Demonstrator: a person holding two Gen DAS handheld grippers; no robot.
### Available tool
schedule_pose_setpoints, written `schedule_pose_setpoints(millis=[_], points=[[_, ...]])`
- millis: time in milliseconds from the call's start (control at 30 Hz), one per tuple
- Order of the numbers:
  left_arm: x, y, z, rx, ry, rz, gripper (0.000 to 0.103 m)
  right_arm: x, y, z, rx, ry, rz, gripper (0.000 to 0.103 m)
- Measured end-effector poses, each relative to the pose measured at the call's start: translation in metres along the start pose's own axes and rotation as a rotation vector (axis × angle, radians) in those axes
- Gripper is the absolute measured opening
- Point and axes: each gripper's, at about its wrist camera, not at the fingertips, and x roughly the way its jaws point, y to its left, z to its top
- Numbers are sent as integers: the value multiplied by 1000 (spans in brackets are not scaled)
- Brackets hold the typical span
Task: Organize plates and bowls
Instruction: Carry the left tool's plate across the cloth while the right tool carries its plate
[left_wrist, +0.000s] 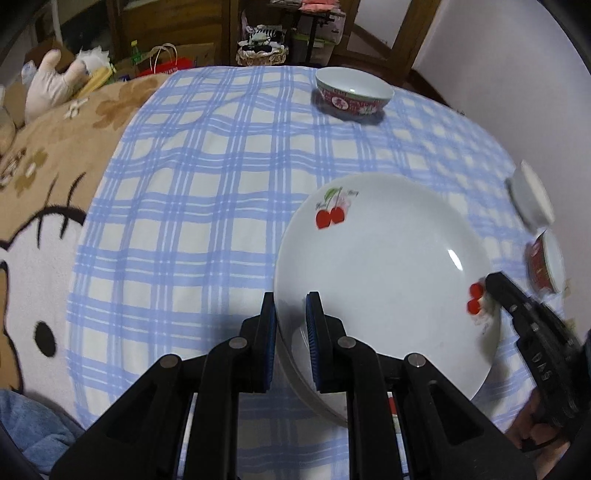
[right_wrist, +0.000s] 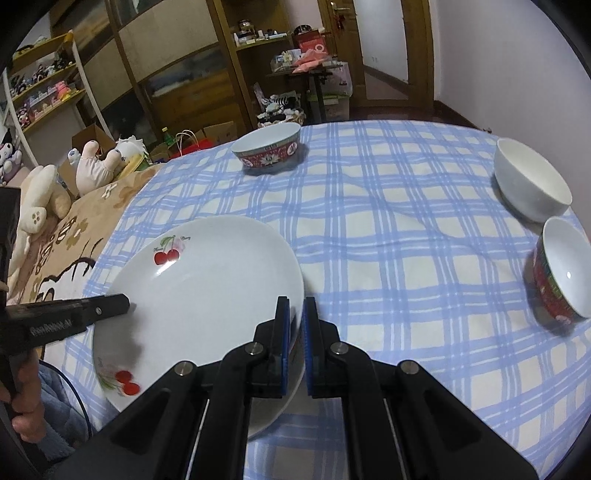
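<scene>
— Plate (left_wrist: 384, 266) held at two edges, low over checked cloth (left_wrist: 177, 206). Left gripper (left_wrist: 291, 314) pinching the near-left rim, one pad above, one below. Right gripper (right_wrist: 295, 317) clamped on the opposite rim, pads nearly together with only the thin edge between.

— Resting on the cloth yet?

— Cannot tell; close to it, tilted a little, shadow just beneath.

— Handling?

— Stiff glazed ceramic, probably fairly heavy for its thickness, certainly breakable. Slick glaze, so likely to slip from narrow pads if tipped. Safest with both grips kept opposite each other on the rim, well in from the very edge, plate kept level.

— Anything nearby to hit?

— Red patterned bowl (right_wrist: 267, 147) far across the cloth, well apart. White bowl (right_wrist: 530, 184) and another red bowl (right_wrist: 561, 269) side by side at the right edge, also well apart from the plate. Blanket (left_wrist: 40, 177) beside the cloth on the left.

— Stacking later?

— Plate probably best as a base; bowls nested by size, gripped at the rim wall.
</scene>
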Motion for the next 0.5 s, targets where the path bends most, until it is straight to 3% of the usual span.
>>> schedule_pose_setpoints(millis=[100, 500], points=[[7, 4, 0, -26, 36, -19, 15, 5, 2, -2, -10, 7, -15, 8], [9, 5, 0, -35, 33, -3, 15, 11, 0, -7, -5, 19, -6, 8]])
